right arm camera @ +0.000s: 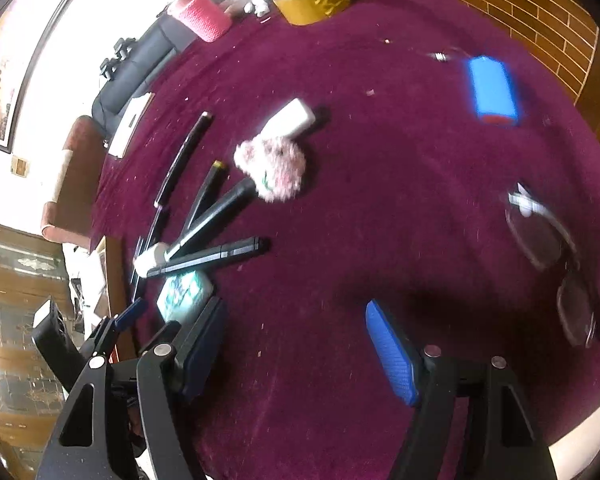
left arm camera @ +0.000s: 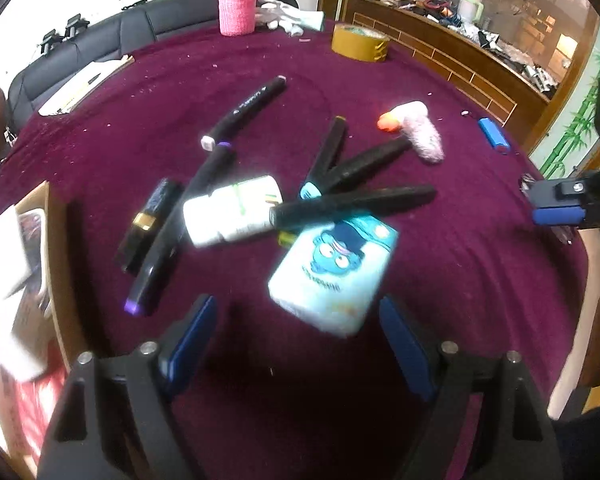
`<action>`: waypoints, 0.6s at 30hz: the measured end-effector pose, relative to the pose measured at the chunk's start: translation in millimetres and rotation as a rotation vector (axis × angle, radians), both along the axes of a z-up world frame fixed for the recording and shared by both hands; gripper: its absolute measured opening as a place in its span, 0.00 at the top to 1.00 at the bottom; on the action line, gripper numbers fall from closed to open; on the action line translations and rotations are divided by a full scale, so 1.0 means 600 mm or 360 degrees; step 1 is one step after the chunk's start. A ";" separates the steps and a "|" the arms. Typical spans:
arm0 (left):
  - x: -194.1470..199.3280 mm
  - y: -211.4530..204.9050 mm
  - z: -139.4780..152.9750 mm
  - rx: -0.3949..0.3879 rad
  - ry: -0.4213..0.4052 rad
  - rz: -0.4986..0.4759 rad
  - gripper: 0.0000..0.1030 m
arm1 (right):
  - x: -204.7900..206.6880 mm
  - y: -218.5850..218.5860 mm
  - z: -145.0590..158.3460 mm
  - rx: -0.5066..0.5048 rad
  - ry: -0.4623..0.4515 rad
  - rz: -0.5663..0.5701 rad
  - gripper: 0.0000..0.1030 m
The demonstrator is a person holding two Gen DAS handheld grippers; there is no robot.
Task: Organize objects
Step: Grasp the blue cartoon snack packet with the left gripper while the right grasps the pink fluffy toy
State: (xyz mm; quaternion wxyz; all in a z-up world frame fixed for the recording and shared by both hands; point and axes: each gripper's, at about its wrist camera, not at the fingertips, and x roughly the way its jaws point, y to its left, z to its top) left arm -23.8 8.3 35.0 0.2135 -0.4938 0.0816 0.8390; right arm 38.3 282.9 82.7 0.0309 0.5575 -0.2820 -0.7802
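Observation:
Several black markers lie scattered on the maroon cloth. A white tissue pack and a light blue cartoon pack lie among them. My left gripper is open and empty just short of the blue pack. My right gripper is open and empty over bare cloth; it shows at the right edge of the left wrist view. A pink fuzzy item touches one marker. A blue lighter lies far right.
A cardboard box with packs stands at the left. A yellow tape roll and a pink knitted holder stand at the back. Glasses lie at the right in the right wrist view. A notebook lies back left.

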 end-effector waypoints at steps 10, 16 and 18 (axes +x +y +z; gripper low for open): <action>-0.033 0.050 -0.029 -0.0153 -0.0018 -0.0072 0.14 | -0.159 -0.007 -0.003 0.0200 0.0031 0.0305 0.19; -0.044 0.067 -0.033 -0.0133 0.0052 -0.0012 0.11 | -0.211 -0.020 -0.040 0.0287 0.0008 0.0418 0.24; -0.041 0.066 -0.032 -0.0109 0.0081 0.0022 0.18 | -0.216 -0.028 -0.048 0.0275 0.0020 0.0471 0.37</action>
